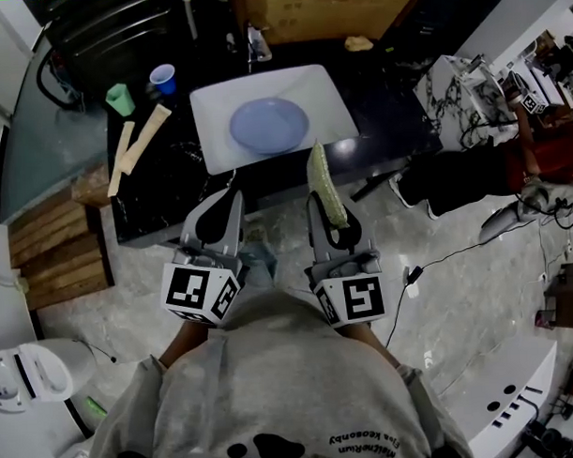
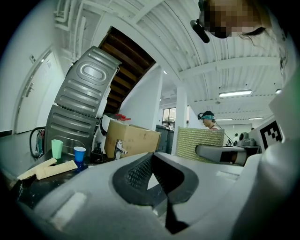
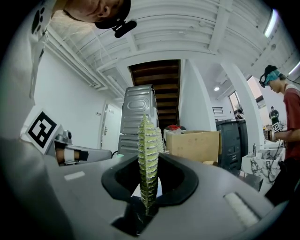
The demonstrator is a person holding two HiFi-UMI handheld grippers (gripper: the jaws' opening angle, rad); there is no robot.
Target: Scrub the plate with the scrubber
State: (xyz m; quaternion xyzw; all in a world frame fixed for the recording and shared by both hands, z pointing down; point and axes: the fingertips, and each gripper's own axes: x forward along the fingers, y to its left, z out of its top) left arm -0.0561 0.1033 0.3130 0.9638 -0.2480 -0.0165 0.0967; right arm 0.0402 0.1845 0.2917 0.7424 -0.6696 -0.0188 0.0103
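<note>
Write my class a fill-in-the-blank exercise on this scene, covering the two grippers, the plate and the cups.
1. The right gripper is shut on the ____.
2. The left gripper is shut and holds ____.
3. The plate lies in a ____ sink.
4. Next to the green cup stands a ____ cup.

Missing words: scrubber; nothing; white; blue.

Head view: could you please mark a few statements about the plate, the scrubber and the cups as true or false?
1. The plate lies in the white basin. True.
2. The scrubber lies flat on the plate. False: the right hand-held gripper clamps it on edge, off the plate.
3. The left hand-held gripper holds a cup. False: it is shut on nothing.
4. A blue cup and a green cup stand left of the basin. True.
</note>
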